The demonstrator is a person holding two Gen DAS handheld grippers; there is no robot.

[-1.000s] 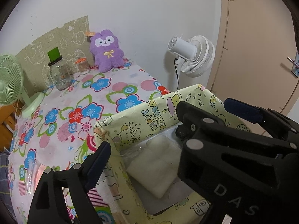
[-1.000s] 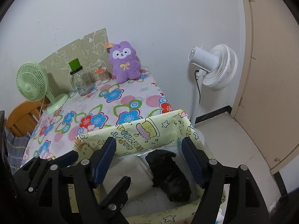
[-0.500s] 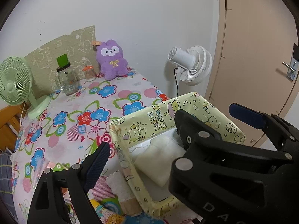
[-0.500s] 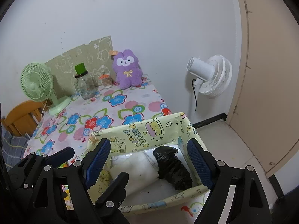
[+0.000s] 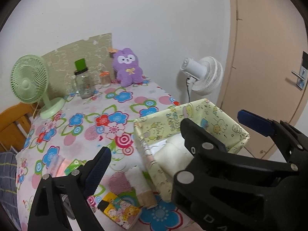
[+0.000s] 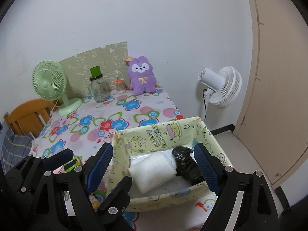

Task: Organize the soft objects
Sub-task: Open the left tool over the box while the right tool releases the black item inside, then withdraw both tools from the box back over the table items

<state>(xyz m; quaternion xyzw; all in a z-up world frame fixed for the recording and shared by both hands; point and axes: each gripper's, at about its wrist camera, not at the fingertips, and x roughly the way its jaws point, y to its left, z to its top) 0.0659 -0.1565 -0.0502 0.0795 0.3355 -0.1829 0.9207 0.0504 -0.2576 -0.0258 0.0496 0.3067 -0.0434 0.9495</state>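
Observation:
A yellow cartoon-print box (image 6: 154, 140) sits at the near right end of the flowered table (image 6: 115, 115). Inside it lie a folded white soft pad (image 6: 154, 171) and a crumpled black soft bundle (image 6: 184, 163). My right gripper (image 6: 153, 152) hovers above and in front of the box, wide open and holding nothing. My left gripper (image 5: 154, 152) is beside it, jaws opening and empty; the right gripper's black body hides its right finger. A rolled white cloth (image 5: 138, 181) lies on the table left of the box. A purple plush (image 5: 128, 67) sits at the far wall.
A green desk fan (image 5: 28, 80), a glass jar (image 5: 83, 84) and a small jar (image 5: 105, 79) stand at the back. Colourful packets (image 5: 121, 209) lie near the front edge. A white floor fan (image 5: 206, 75), a door (image 5: 269, 57) and a wooden chair (image 6: 28, 113) flank the table.
Both grippers have drawn back and up from the box, so it looks smaller and more of the table shows. Both pairs of jaws stand wider.

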